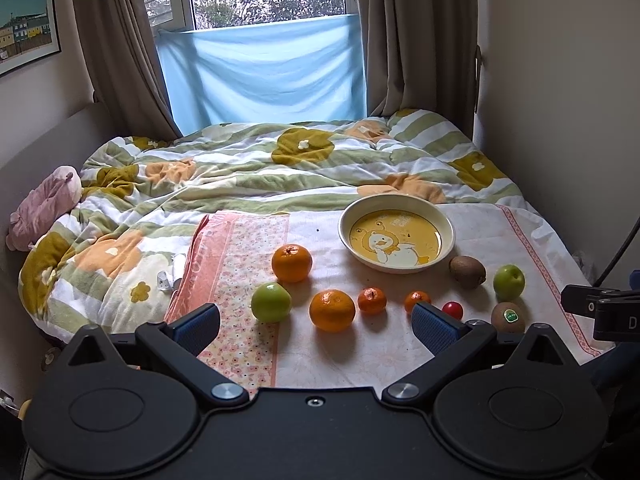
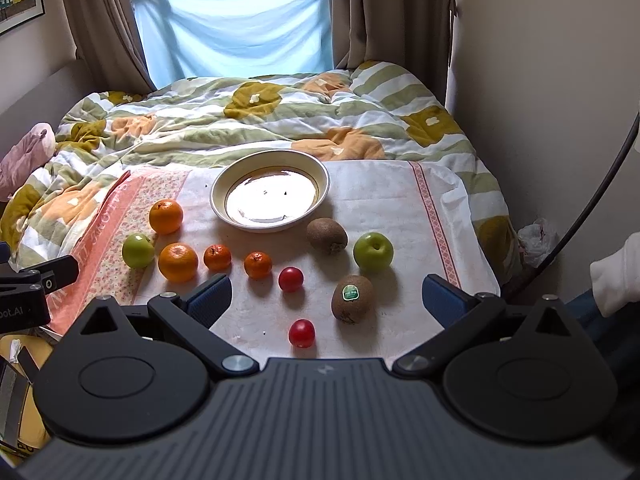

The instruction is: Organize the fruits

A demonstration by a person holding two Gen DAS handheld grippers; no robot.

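Note:
Fruits lie on a floral cloth spread on a bed. An empty cream bowl with a duck print sits at the cloth's far side. Two oranges, two small mandarins, two green apples, two kiwis and two cherry tomatoes lie in front of it. My left gripper is open and empty, above the near orange. My right gripper is open and empty, around the stickered kiwi and tomatoes.
A rumpled flowered duvet covers the bed behind the cloth. A pink soft toy lies at the left edge. Curtains and a window stand behind. A wall runs close on the right, with a cable.

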